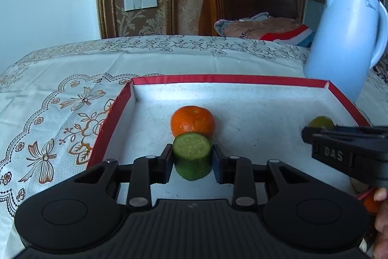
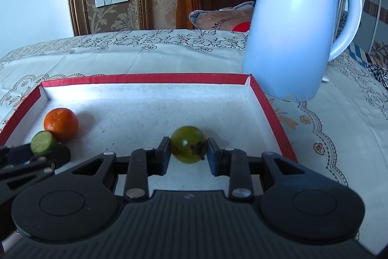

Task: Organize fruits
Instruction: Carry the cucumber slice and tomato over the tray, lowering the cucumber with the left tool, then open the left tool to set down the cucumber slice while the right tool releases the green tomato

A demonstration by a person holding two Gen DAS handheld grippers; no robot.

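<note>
A shallow red-rimmed box [image 1: 228, 79] [image 2: 145, 78] with a white floor lies on the patterned tablecloth. An orange tangerine [image 1: 192, 121] [image 2: 61, 124] rests inside it toward the left. My left gripper [image 1: 192, 157] [image 2: 46, 148] is shut on a cut green cucumber piece [image 1: 192, 153] [image 2: 43, 143], held just in front of the tangerine over the box floor. My right gripper [image 2: 188, 149] [image 1: 315, 131] is shut on a round green tomato [image 2: 188, 143] [image 1: 320, 122] with a dark stem, over the right half of the box.
A tall light-blue kettle [image 1: 346, 35] [image 2: 295, 26] stands just behind the box's right far corner. A person's hand [image 1: 380, 217] and another orange fruit [image 1: 369, 202] show at the right edge of the left wrist view. A bed with pillows lies beyond the table.
</note>
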